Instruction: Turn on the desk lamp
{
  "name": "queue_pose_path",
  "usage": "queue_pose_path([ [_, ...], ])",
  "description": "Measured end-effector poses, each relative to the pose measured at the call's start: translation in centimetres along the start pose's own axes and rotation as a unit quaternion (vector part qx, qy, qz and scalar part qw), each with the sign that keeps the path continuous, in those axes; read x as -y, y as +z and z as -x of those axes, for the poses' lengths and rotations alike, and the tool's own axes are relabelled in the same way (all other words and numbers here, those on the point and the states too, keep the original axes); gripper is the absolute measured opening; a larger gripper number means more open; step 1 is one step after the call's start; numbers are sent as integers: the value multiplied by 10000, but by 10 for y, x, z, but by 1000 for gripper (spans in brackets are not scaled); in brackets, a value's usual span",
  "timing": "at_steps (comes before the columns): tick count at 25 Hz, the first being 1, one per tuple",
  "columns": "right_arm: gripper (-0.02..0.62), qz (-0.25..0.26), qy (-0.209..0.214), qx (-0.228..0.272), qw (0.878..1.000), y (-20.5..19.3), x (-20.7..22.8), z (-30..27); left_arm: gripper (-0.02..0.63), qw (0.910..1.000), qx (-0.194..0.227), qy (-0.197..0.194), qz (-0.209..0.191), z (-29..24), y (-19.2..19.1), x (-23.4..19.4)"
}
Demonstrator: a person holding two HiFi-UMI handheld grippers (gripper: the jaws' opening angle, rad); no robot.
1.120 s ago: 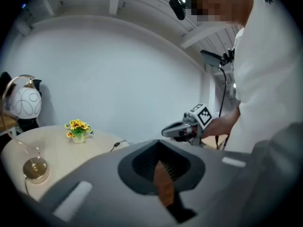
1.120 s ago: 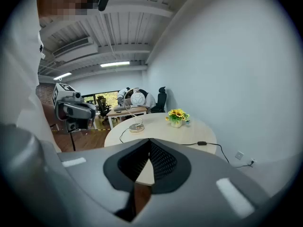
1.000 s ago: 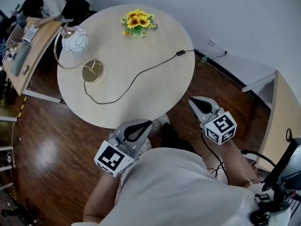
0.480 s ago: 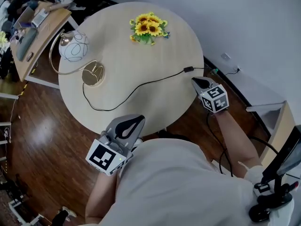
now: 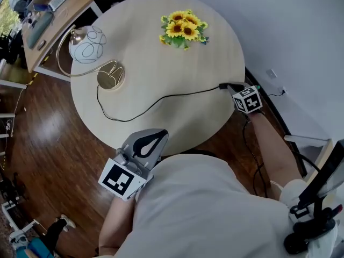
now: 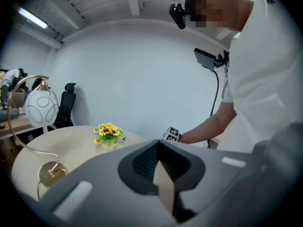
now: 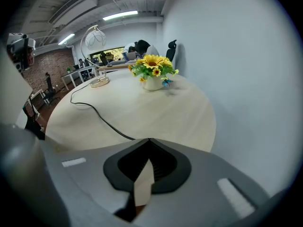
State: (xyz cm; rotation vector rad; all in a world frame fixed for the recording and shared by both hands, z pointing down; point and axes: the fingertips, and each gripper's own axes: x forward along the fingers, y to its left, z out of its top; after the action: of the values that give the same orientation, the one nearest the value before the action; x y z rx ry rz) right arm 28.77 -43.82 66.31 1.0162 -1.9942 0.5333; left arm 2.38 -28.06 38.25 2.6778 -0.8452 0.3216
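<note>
Our right gripper (image 5: pixel 232 88), jaws together and empty, sits by the thin black cord (image 5: pixel 161 97) at the round pale wooden table's (image 5: pixel 161 52) 3 o'clock. The white-globed brass desk lamp (image 5: pixel 87 43) stands at 10 o'clock. Our left gripper (image 5: pixel 161 135), jaws likewise together, hovers at 6 o'clock.

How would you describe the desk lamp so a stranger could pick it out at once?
Find the round pale table. At its left edge stands the desk lamp, away from the sunflowers. Only it has a white globe shade, a curved gold arm and a round gold base.
</note>
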Motion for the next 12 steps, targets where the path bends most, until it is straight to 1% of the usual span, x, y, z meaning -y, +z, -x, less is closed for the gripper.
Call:
queue_pose_path([
  [2, 3, 48, 59, -139, 9999, -4, 10, -16, 18, 10000, -38, 68, 47, -8, -1, -4],
  [6, 3, 199, 141, -362, 9990, -11, 15, -35, 20, 9998, -106, 147, 119, -13, -3, -7],
  [12, 3, 341, 175, -513, 9979, -15, 8, -38, 18, 9996, -114, 216, 149, -12, -3, -7],
])
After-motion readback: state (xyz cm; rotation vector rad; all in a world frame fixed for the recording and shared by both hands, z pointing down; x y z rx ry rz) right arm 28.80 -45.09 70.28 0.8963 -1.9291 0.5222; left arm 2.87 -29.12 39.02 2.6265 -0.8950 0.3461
